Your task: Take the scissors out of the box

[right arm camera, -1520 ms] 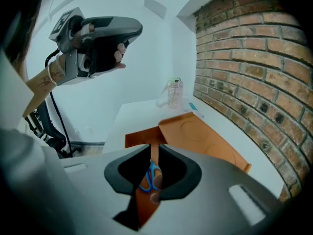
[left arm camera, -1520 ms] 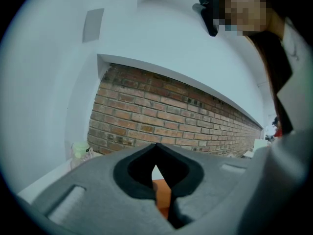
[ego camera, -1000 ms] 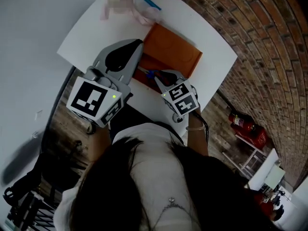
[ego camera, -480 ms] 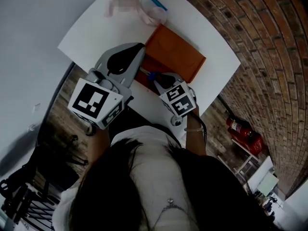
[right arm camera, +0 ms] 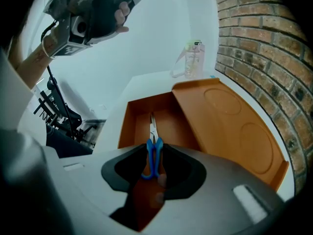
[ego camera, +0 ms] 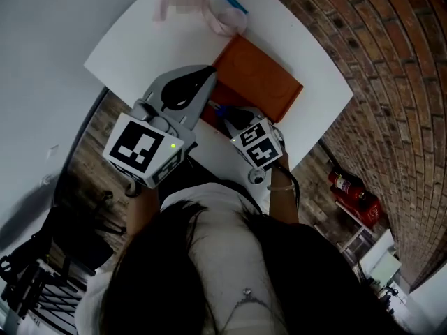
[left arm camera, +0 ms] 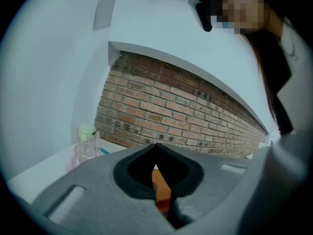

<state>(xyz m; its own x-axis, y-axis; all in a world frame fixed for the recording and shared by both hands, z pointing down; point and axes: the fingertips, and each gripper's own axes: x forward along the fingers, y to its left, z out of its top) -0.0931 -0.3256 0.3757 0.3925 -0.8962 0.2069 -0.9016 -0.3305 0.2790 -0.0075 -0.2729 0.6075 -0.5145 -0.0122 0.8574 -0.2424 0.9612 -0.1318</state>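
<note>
An orange box (right arm camera: pixel 131 119) stands open on the white table, its lid (ego camera: pixel 260 79) folded out to the right. Blue-handled scissors (right arm camera: pixel 152 153) lie flat inside it, blades pointing away from me. My right gripper (right arm camera: pixel 152 143) points steeply down over the near end of the box. Its jaws have just been opening, and the scissor handles show in the gap between the tips, with no pad pressing on them. In the head view the blue handles (ego camera: pixel 218 107) peek out beside the right gripper (ego camera: pixel 225 113). My left gripper (ego camera: pixel 207 74) hovers above the box's left side, shut and empty.
A clear bottle in a plastic bag (right arm camera: pixel 191 58) stands at the table's far end. A curved brick wall (right arm camera: pixel 264 48) runs along the right. The white table's edge (ego camera: pixel 105 82) lies left of the box. A red fire extinguisher (ego camera: pixel 353 185) sits on the floor.
Both grippers have sunk a little towards the box. The scissors still lie inside it.
</note>
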